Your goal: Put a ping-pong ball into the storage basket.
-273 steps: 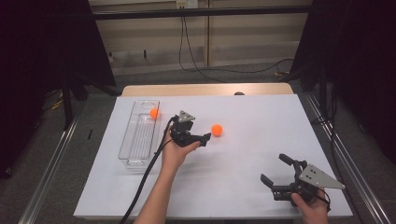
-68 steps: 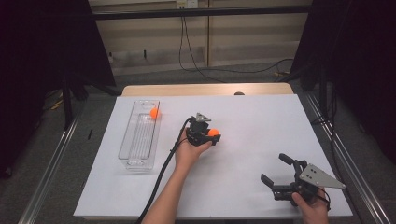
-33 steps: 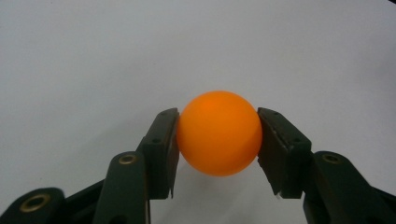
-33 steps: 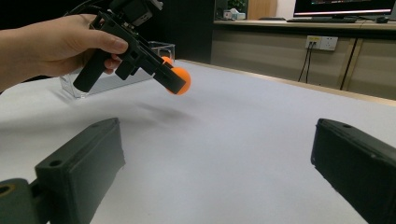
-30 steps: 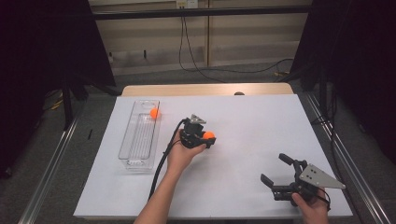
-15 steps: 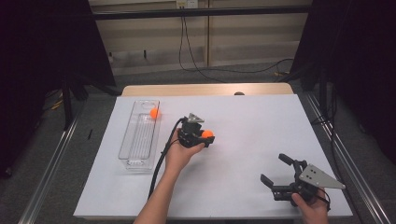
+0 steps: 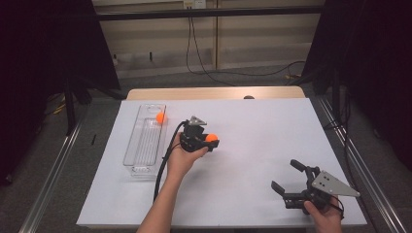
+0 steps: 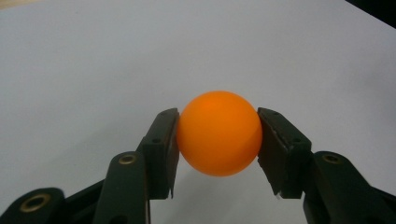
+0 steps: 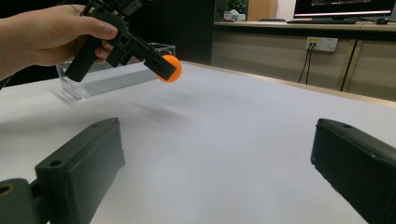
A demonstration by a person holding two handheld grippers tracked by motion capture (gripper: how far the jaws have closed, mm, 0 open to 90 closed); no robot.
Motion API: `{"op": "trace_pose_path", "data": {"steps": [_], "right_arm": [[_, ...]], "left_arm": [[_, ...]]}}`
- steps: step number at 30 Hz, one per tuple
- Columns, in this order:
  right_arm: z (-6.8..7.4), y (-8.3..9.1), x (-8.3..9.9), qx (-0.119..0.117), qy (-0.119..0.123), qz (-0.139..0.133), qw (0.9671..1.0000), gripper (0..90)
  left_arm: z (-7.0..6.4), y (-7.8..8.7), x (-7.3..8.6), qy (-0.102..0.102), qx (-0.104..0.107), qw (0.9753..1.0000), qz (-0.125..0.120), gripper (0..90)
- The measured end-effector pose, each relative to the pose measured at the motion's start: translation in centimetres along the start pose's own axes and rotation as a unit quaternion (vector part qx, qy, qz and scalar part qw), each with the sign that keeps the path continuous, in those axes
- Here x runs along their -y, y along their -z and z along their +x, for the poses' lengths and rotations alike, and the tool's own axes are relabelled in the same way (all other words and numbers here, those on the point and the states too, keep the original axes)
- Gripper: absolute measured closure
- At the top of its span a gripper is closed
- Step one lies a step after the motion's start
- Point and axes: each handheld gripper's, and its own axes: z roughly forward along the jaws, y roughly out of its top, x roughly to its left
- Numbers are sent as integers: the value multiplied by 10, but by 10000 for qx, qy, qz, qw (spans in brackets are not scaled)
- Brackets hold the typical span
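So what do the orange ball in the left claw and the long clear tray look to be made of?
The small orange ball looks like smooth matte plastic, probably hollow like a table-tennis ball: even colour, soft sheen. The long clear rectangular tray looks like rigid transparent plastic: see-through walls, ribbed floor. It holds a second orange ball.

Smooth matt orange ball (image 8: 218,133), clear glossy plastic tray (image 7: 141,145), matt white table cover (image 7: 262,141)

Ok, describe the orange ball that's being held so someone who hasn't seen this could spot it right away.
Start at the white table and find the clear tray on its left side. Just right of the tray, the left hand-held gripper is shut on an orange ball, lifted off the surface. The other orange ball lies inside the tray.
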Motion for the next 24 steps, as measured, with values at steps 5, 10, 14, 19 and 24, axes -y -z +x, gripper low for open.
{"op": "trace_pose_path", "data": {"steps": [5,10,14,19,24], "right_arm": [[0,0,0,3,7,-4,10000,22],[0,0,0,4,20,-1,10000,22],[0,0,0,5,21,-1,10000,22],[0,0,0,-1,30,-1,10000,22],[0,0,0,2,36,-8,10000,23]], "left_arm": [[5,4,1,65,-25,10000,-5,509],[10,8,2,174,-18,9998,-42,509],[13,12,2,203,-58,9998,-72,509],[15,15,3,228,-156,9996,-33,509],[16,19,3,205,-179,9996,-82,509]]}}
